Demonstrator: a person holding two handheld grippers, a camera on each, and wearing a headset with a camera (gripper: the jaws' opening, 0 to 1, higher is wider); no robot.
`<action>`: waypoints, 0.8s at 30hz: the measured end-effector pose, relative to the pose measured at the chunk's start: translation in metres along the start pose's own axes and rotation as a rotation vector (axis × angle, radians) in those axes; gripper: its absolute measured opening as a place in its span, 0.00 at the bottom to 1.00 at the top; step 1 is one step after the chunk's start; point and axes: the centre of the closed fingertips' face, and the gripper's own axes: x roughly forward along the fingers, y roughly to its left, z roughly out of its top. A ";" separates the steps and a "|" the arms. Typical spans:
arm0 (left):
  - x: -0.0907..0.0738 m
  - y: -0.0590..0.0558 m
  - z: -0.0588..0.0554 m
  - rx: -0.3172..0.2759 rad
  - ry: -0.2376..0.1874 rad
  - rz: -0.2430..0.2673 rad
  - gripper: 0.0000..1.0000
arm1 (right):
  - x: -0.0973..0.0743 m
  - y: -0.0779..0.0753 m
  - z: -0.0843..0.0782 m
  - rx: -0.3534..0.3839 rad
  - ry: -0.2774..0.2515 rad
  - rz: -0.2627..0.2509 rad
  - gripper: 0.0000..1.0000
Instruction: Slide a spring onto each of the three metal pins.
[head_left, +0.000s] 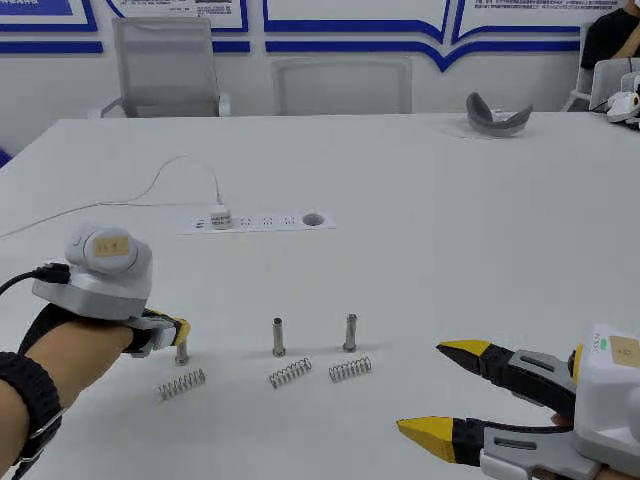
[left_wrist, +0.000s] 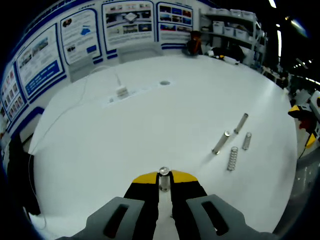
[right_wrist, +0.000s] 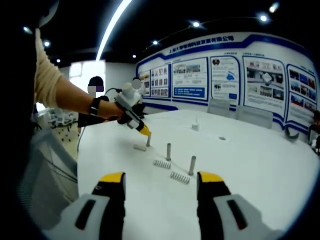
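The left pin (head_left: 182, 352) stands upright on the white table (head_left: 420, 200), and I have it pinched between the yellow tips of my left gripper (left_wrist: 163, 182). In the left gripper view the jaws are nearly together on the pin's shaft, and its round top shows just above the tips. The left spring (head_left: 181, 384) lies flat on the table just in front of that pin, on my side of it, and my gripper is not touching it.

To the right, the middle pin (head_left: 278, 337) and the right pin (head_left: 350, 333) also stand upright and bare. The middle spring (head_left: 290, 373) and the right spring (head_left: 350, 369) lie on their sides, each just in front of its own pin.

My right gripper (head_left: 445, 390) is off to the right of the right pin and spring, apart from them. Its two yellow-tipped jaws are spread wide with nothing between them. In the right gripper view they point towards the row of pins, with my left gripper on the far pin.

Farther back, a socket strip (head_left: 255, 221) is set in the table, with a white plug (head_left: 220, 217) in it.
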 end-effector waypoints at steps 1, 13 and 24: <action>0.000 -0.001 -0.001 -0.005 0.000 -0.002 0.07 | 0.000 0.001 0.000 0.000 0.002 0.002 0.59; 0.005 -0.014 0.002 -0.004 0.001 -0.028 0.07 | 0.001 0.002 -0.002 0.002 0.005 0.007 0.59; 0.006 -0.026 0.004 0.024 0.000 -0.052 0.08 | 0.000 0.002 -0.002 0.004 0.005 0.008 0.59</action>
